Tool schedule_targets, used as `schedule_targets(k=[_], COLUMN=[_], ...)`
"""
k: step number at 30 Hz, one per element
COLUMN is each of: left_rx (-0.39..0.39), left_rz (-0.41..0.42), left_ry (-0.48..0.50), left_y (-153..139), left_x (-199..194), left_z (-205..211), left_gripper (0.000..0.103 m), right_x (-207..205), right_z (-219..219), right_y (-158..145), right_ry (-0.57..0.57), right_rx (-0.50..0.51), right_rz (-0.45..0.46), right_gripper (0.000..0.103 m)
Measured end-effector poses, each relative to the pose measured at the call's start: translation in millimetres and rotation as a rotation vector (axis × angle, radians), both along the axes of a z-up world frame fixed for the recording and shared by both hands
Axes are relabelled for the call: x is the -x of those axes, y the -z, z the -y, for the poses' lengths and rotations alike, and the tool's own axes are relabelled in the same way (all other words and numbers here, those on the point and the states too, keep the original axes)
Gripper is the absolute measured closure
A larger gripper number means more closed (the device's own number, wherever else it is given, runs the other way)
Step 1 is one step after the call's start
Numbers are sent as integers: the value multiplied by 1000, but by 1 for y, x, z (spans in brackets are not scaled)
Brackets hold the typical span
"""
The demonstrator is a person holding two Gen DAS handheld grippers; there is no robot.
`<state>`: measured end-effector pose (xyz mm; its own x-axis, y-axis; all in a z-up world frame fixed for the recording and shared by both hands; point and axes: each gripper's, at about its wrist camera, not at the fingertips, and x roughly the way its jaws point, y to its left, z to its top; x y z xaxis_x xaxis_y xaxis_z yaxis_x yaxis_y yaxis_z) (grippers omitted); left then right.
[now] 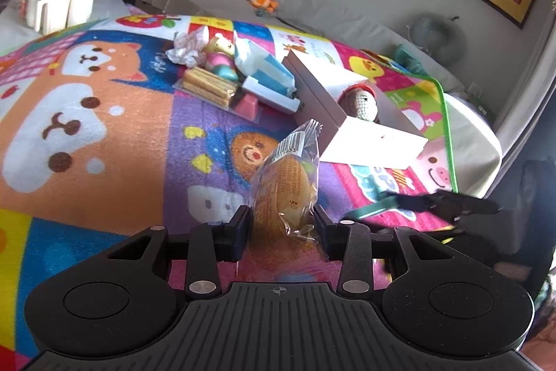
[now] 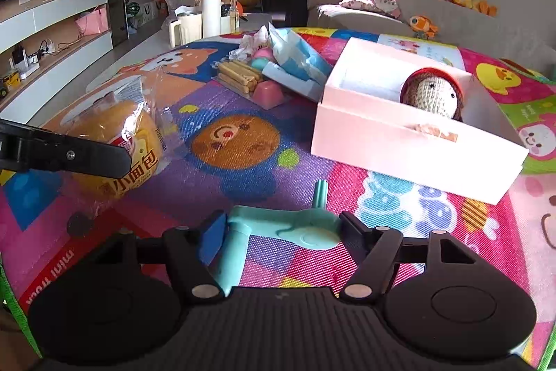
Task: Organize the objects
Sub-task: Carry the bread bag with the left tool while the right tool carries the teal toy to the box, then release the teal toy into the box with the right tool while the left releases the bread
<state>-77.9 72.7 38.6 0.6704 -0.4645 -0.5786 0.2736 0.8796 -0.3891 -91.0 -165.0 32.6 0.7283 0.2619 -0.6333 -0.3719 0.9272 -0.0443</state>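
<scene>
My left gripper (image 1: 282, 225) is shut on a small bun in a clear wrapper (image 1: 285, 183), which stands upright between its pads above the cartoon play mat (image 1: 104, 127). In the right wrist view the same bun (image 2: 139, 134) shows at the left, behind one black finger (image 2: 87, 155) of the left gripper. My right gripper (image 2: 281, 228) is low over the mat, and a teal plastic toy (image 2: 295, 228) spans from pad to pad. A white open box (image 2: 417, 145) lies ahead to the right. A crocheted doll (image 2: 431, 93) lies inside it.
A pile of wafer sticks (image 2: 239, 75), a pink block (image 2: 267, 93), a blue tissue pack (image 2: 295, 58) and crumpled paper lies behind the box's left end. Bottles and a jug (image 2: 194, 23) stand on a far table. A sofa with plush toys (image 2: 417, 9) is behind.
</scene>
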Motion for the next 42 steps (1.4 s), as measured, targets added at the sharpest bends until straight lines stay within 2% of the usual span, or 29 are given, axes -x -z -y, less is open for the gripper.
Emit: schedule_targets(k=[5,9,13,16,19,20,22,24,26,28,31,33,36,38,40,42], left_rx=[24,42,131,144,194,181,58,-54,-56,-6,115,144,124,113,102,94], left_rz=[9,99,149,143,71,41,-12,-51,-88,-68,45,119,165,171,146,99], left_ry=[35,78,78,98,110,107,80,116,129,85,14,-6,-23,-37,-51,-82], left_y=[-18,-57,-88,-95,-83,-74,-57,-39,-24,-22,-39,-50,-59,-57,-49,-37], left_x=[-11,-38,-85,-126,-168,-179,-190,-191,-188,-185,-170,-157,-140,-132,-128,-124], left_z=[9,33,60,94,131,142,165,180,178,164,128,108,85,75,66,53], left_gripper=[61,61,61,61,60,60,60,59,59,59,59,59,59,59,59,59], right_x=[15,28,28,24,17,13,9,4,0,-6,-13,-18,-35,-61,-98,-140], right_z=[37,68,98,115,127,130,134,137,140,142,140,138,135,133,131,126], right_y=[-42,-70,-82,-82,-76,-73,-68,-63,-59,-55,-54,-57,-71,-89,-106,-116], right_ry=[40,97,176,229,253,263,279,282,288,299,304,296,287,275,280,283], right_rx=[-90,-116,-149,-147,-158,-161,-164,-164,-157,-156,-158,-161,-187,-230,-281,-288], right_rz=[95,211,278,300,287,277,261,250,242,231,220,221,232,232,230,187], right_gripper=[33,33,33,33,33,33,33,33,33,33,33,33,33,33,32,23])
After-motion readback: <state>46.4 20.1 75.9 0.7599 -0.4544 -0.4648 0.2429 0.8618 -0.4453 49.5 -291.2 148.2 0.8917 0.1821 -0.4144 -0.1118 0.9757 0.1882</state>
